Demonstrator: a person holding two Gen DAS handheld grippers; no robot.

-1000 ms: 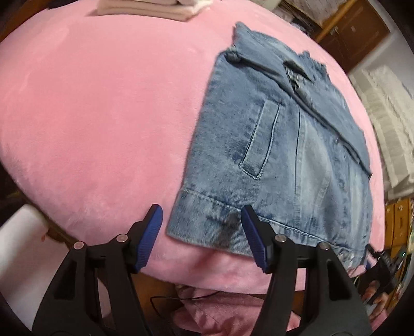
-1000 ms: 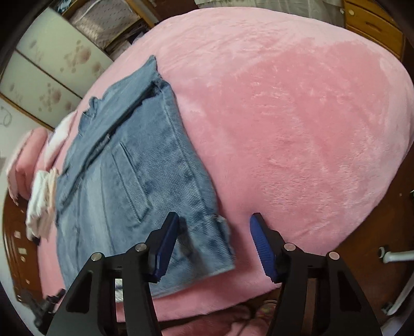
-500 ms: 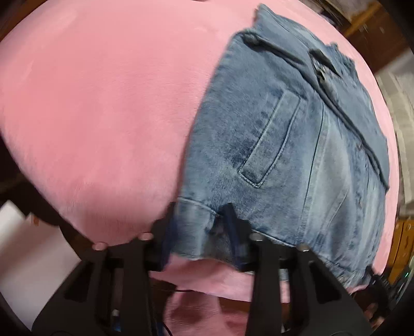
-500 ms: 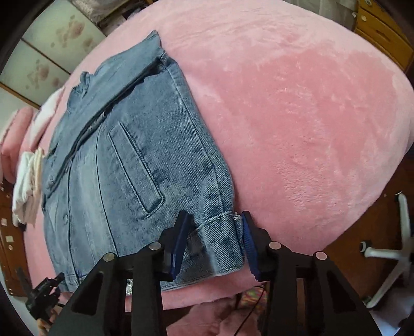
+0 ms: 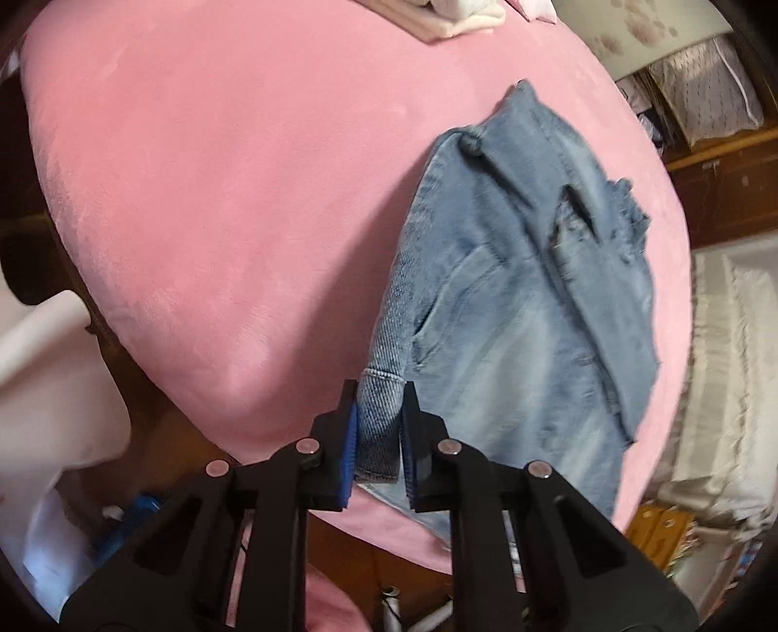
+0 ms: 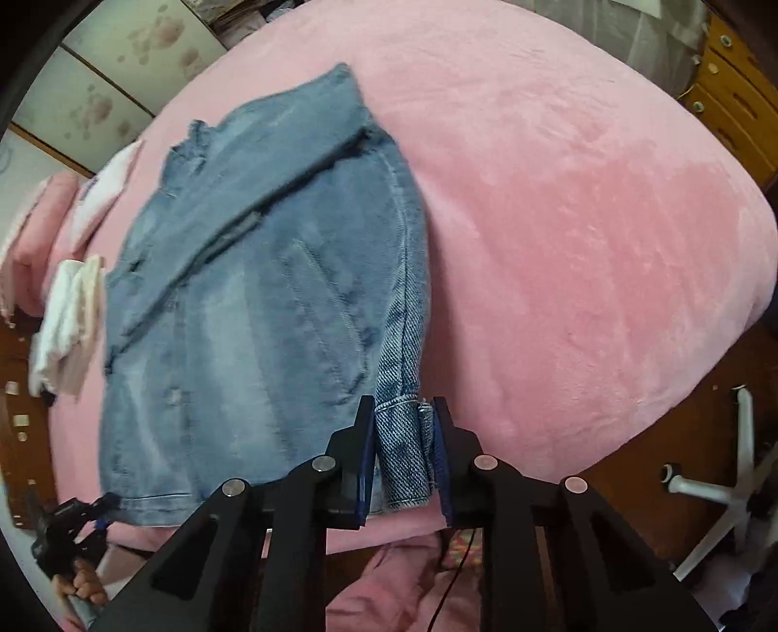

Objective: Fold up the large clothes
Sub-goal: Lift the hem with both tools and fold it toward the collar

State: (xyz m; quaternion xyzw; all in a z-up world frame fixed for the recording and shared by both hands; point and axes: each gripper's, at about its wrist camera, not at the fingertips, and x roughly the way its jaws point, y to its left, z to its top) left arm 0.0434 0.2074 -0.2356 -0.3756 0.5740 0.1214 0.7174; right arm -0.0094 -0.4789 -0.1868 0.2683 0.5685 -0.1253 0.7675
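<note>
A blue denim jacket (image 5: 525,311) lies partly folded on a pink plush bed cover (image 5: 219,194). My left gripper (image 5: 378,428) pinches the jacket's near left hem corner; its jaws are still closing, with the denim bunched between the blue pads. In the right wrist view the same jacket (image 6: 262,301) spreads to the left, and my right gripper (image 6: 403,447) clamps the near right hem corner, jaws closing on the rolled fabric. Both corners are raised off the cover. The other gripper, held in a hand, shows at the lower left of the right wrist view (image 6: 68,530).
Folded pale clothes (image 5: 452,14) lie at the bed's far side, seen as a white stack (image 6: 68,321) in the right wrist view. A wooden dresser (image 6: 729,87) stands beyond the bed. A white chair base (image 6: 719,486) sits on the brown floor.
Both grippers went from wide open around the hem corners to closed on them, then lifted the corners off the pink cover. The left gripper rolled and the jacket's side bunched up.
</note>
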